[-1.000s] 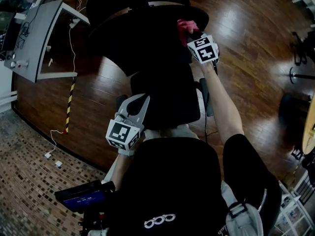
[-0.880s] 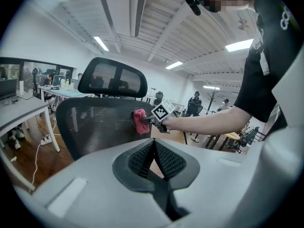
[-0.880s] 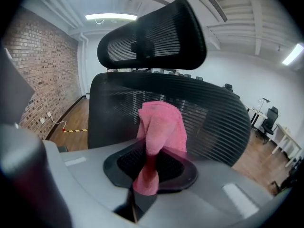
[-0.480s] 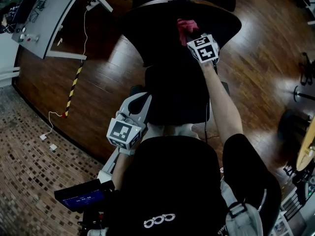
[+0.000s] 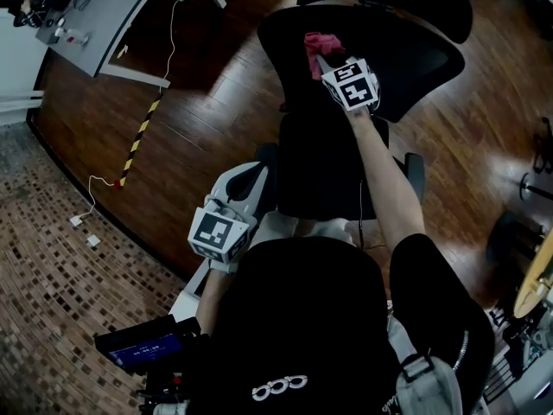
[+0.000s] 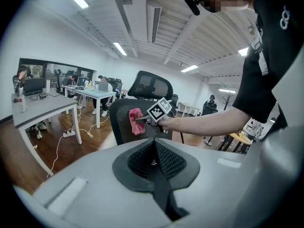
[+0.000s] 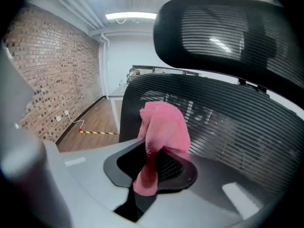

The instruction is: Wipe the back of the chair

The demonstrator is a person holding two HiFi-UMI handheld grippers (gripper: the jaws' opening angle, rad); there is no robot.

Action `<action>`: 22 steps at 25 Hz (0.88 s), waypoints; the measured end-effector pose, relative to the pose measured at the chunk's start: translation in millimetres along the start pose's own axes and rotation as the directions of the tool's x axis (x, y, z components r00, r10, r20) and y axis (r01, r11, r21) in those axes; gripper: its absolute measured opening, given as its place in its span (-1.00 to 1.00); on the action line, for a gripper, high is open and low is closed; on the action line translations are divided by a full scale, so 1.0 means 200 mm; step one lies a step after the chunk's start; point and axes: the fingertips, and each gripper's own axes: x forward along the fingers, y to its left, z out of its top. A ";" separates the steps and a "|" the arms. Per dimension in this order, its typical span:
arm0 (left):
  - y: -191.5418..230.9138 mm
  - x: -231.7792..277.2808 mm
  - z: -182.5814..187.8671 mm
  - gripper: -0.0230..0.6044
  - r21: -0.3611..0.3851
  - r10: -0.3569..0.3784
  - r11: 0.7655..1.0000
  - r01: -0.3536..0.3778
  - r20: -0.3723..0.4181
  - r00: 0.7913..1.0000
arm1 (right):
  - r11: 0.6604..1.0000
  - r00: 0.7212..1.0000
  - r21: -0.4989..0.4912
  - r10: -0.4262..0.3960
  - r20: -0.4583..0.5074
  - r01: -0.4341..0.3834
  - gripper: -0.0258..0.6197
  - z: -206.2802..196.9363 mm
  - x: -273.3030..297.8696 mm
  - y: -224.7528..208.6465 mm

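The right gripper (image 7: 153, 161), fingers clamped on a pink cloth (image 7: 163, 125), held the cloth's bunched end at the office chair's mesh backrest (image 7: 237, 122) for wiping. The left gripper (image 6: 154, 158), fingers closed on nothing, hung low, clear of the work.

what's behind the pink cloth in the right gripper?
Chair's mesh back, headrest above it. The cloth, clamped in the right gripper, covers the spot where it would meet the mesh; contact can't be seen.
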 end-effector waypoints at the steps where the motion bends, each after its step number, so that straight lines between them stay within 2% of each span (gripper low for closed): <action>1: 0.02 -0.01 0.00 -0.96 -0.003 0.004 1.000 -0.004 0.001 1.000 | 1.000 1.000 -0.005 0.007 0.003 -0.007 -0.75 0.02 0.03 0.03; 13: 0.19 -0.15 -0.01 -0.95 -0.028 0.011 1.000 -0.010 0.016 1.000 | 0.996 0.998 -0.051 0.068 -0.006 -0.068 -0.75 0.17 0.21 0.32; 22: 0.26 -0.19 -0.02 -0.95 -0.038 -0.003 0.999 0.003 0.018 1.000 | 0.997 0.998 -0.049 0.062 -0.030 -0.063 -0.75 0.13 0.26 0.38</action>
